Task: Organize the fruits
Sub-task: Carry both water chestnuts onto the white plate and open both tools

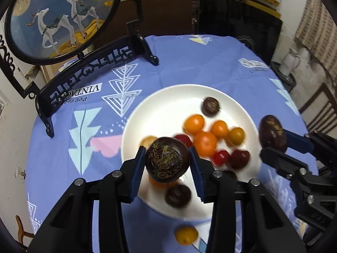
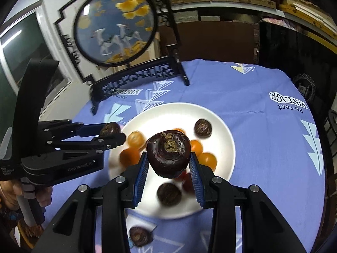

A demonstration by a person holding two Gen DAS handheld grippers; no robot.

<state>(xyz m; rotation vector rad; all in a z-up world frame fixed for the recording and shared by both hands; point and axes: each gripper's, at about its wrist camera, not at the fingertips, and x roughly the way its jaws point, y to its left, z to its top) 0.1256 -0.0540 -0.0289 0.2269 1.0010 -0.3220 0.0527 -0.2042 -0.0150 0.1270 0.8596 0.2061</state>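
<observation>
A big round table with a purple cloth (image 1: 189, 63) lies under both claws. Far ahead of them a round picture of white deer (image 1: 61, 16) stands in a black frame.

Just below and ahead of the left claw (image 1: 167, 164) sits a white plate (image 1: 160, 105). Fruit is already piled on it: orange little fruits (image 1: 205, 143), red ones (image 1: 221, 158) and a few dark brown round ones (image 1: 211, 106). It looks like the plate is the home for all the fruit.

The left claw is closed partway, its blue pads pressing both sides of a dark brown fruit (image 1: 167, 162). It holds the fruit up over the near side of the plate, likely so it can drop in with the others.

The right claw (image 2: 168, 164) does the same. It squeezes a bigger dark fruit (image 2: 168, 154) between its pads, above the middle of the plate.

Some fruit is not home yet. One orange fruit (image 1: 186, 235) lies on the cloth, just under the left claw, near the plate's edge. One dark fruit (image 2: 140, 236) lies on the cloth under the right claw. These likely come next.
</observation>
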